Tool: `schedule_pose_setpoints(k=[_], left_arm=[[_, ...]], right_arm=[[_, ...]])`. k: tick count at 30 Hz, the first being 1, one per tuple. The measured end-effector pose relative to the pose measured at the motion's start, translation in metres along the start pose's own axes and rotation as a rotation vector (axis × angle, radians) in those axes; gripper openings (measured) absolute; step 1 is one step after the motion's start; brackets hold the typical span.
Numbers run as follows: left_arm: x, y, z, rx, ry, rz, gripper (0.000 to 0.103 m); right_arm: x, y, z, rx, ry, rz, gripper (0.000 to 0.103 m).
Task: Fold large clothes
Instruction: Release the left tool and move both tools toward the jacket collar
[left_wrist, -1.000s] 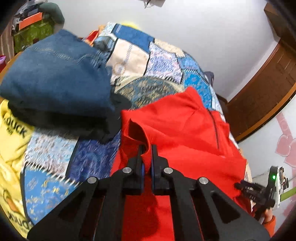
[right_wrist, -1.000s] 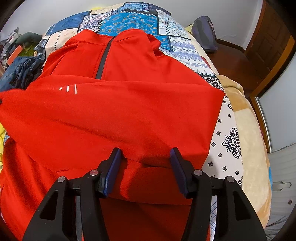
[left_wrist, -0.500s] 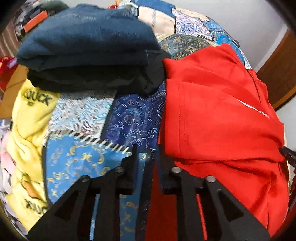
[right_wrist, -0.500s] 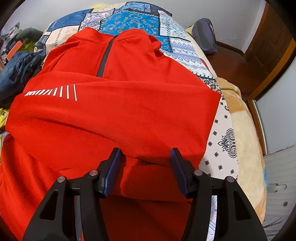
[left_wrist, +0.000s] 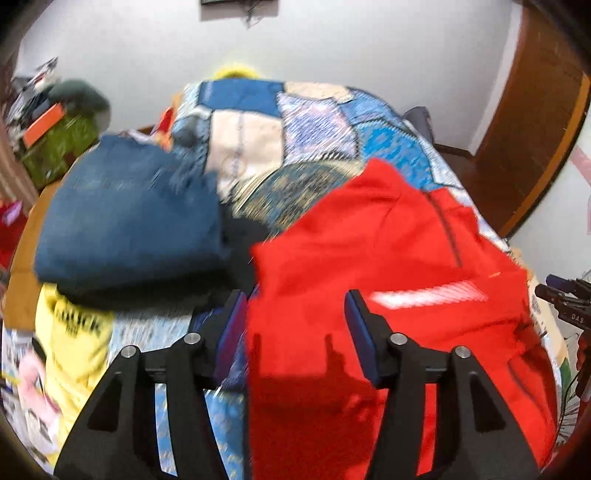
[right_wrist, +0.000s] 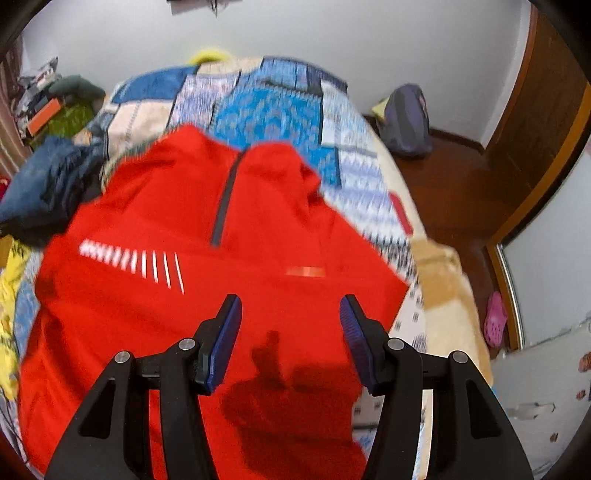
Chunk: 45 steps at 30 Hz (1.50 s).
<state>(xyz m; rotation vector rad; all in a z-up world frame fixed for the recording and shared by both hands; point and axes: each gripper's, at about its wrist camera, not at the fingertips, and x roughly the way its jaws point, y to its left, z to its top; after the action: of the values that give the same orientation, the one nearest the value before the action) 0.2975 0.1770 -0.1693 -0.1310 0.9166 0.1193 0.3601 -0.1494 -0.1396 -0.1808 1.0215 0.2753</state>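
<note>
While the red zip-neck top (right_wrist: 207, 295) lies spread on the patchwork-quilted bed (right_wrist: 273, 110) toward its right edge, ready for folding, the left gripper (left_wrist: 293, 328) is opening with nothing pinched and the right gripper (right_wrist: 290, 332) hovers agape above it, beside folded jeans (left_wrist: 125, 221) stacked at the left edge.

The red zip-neck top (right_wrist: 236, 295) is a smooth, matt cloth with shiny white reflective stripes, and it lies on a printed patchwork quilt (right_wrist: 273, 110) of soft-looking fabric. The folded blue jeans (left_wrist: 125, 218) are coarse denim. Each black gripper, left (left_wrist: 293, 325) and right (right_wrist: 290, 328), looks like matt plastic with bright metal pins and ribbed blue pads (right_wrist: 225, 339); the brown wardrobe (right_wrist: 546, 122) is glossy wood.
</note>
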Motion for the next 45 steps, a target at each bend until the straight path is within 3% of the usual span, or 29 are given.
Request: schedule_pose_setpoints(k=[9, 17, 25, 32, 34, 38, 39, 41, 43, 45], left_arm=[[0.038, -0.051, 0.074, 0.100, -0.040, -0.042, 0.059], [0.116, -0.060, 0.127, 0.037, 0.044, -0.114, 0.060], [0.190, -0.066, 0.138, -0.033, 0.149, -0.178, 0.060], [0.237, -0.080, 0.133, 0.004, 0.210, -0.191, 0.060], [0.238, -0.082, 0.131, 0.021, 0.184, -0.192, 0.062], [0.235, -0.092, 0.124, 0.130, 0.163, -0.185, 0.062], [0.233, -0.096, 0.121, 0.163, 0.153, -0.177, 0.060], [0.228, -0.101, 0.118, 0.190, 0.137, -0.172, 0.044], [0.224, -0.103, 0.117, 0.199, 0.129, -0.170, 0.028], [0.220, -0.106, 0.115, 0.204, 0.128, -0.158, 0.013]], right_arm=[[0.019, 0.001, 0.058, 0.011, -0.067, 0.016, 0.051], [0.067, 0.004, 0.099, 0.037, -0.024, 0.049, 0.051], [0.137, 0.001, 0.127, 0.067, 0.087, 0.068, 0.051], [0.189, -0.009, 0.129, 0.130, 0.193, 0.118, 0.053], [0.192, -0.014, 0.126, 0.164, 0.186, 0.153, 0.061], [0.191, -0.018, 0.122, 0.177, 0.178, 0.207, 0.059], [0.189, -0.018, 0.120, 0.168, 0.170, 0.209, 0.057], [0.186, -0.016, 0.118, 0.149, 0.153, 0.216, 0.046], [0.179, -0.012, 0.114, 0.120, 0.147, 0.249, 0.024], [0.171, -0.008, 0.113, 0.107, 0.141, 0.264, 0.017]])
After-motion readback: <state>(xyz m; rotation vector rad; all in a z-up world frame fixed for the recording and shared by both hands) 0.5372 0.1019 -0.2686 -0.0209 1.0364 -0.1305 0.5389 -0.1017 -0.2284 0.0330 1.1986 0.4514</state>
